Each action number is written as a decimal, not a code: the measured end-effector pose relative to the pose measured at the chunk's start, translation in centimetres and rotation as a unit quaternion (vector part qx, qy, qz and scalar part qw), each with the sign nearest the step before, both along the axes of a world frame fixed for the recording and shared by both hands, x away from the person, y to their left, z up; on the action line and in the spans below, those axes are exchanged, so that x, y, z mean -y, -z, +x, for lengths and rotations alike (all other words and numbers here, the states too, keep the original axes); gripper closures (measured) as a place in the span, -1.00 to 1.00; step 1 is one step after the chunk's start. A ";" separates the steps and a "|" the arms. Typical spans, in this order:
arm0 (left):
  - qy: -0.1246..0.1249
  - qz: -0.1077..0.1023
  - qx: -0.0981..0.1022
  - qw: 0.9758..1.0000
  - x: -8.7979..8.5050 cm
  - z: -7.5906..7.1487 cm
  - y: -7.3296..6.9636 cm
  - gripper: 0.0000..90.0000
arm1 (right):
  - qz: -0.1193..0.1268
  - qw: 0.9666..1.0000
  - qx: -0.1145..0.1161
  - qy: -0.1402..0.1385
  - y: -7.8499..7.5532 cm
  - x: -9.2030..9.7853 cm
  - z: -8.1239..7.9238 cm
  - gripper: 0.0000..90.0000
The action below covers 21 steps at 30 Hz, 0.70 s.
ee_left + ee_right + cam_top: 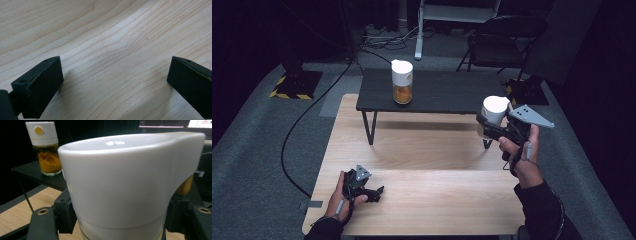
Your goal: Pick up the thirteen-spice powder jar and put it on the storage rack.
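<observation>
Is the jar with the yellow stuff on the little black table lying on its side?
No, the jar stands upright on the black table, with its white lid on top.

White-capped jar (130, 185) upright, lifted.

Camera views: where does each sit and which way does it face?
High view: above the person's side, facing forward and down on the wooden table; both forearms, left hand-held gripper, right hand-held gripper.
Left gripper view: looks down at wood between open jaws.
Right gripper view: faces the held white-lidded jar.
Shared: spice jar on black table.
</observation>
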<state>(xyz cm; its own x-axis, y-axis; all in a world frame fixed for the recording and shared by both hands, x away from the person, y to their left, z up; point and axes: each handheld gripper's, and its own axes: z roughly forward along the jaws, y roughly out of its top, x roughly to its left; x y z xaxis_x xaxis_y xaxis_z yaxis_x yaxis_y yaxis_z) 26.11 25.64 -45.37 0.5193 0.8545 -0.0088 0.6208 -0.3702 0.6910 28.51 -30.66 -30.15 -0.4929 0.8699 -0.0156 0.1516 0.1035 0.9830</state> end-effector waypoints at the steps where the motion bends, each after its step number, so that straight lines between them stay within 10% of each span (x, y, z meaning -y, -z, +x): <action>1: 0.000 0.000 0.000 1.000 0.0 0.0 0.0 -0.99 | 0.001 1.000 0.001 0.000 -0.2 -0.1 0.1 -0.36; 21: 0.000 0.000 0.000 1.000 0.0 0.0 0.0 -0.99 | 0.016 0.999 0.034 0.003 -3.2 -1.9 3.2 -0.36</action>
